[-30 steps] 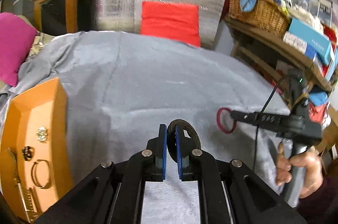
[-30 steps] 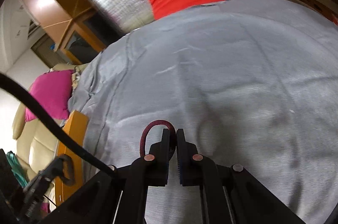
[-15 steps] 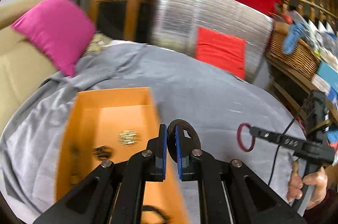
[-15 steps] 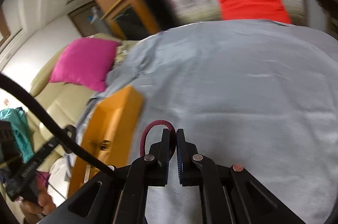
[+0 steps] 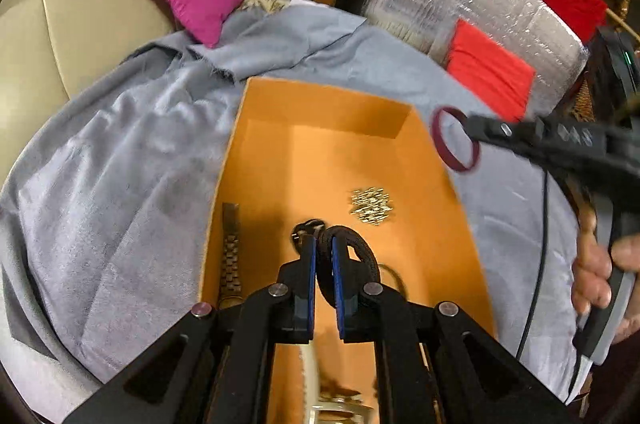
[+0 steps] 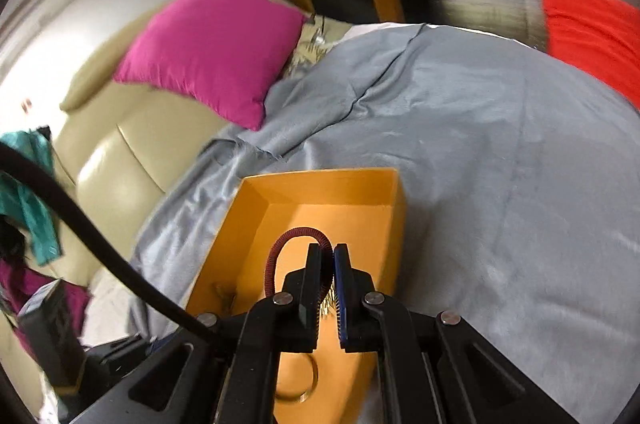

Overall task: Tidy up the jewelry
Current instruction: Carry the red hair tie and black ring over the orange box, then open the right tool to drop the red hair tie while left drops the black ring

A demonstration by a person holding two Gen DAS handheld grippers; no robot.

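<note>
The left gripper is clamped on a black braided bracelet, held over the open orange box that sits on the grey-cloth-covered surface. The right gripper pinches a dark red cord bracelet above the same box, near its 2 o'clock rim in the left wrist view. Inside lie a gold cluster brooch toward 1 o'clock and a metal link watch band along the 9 o'clock wall.
</note>
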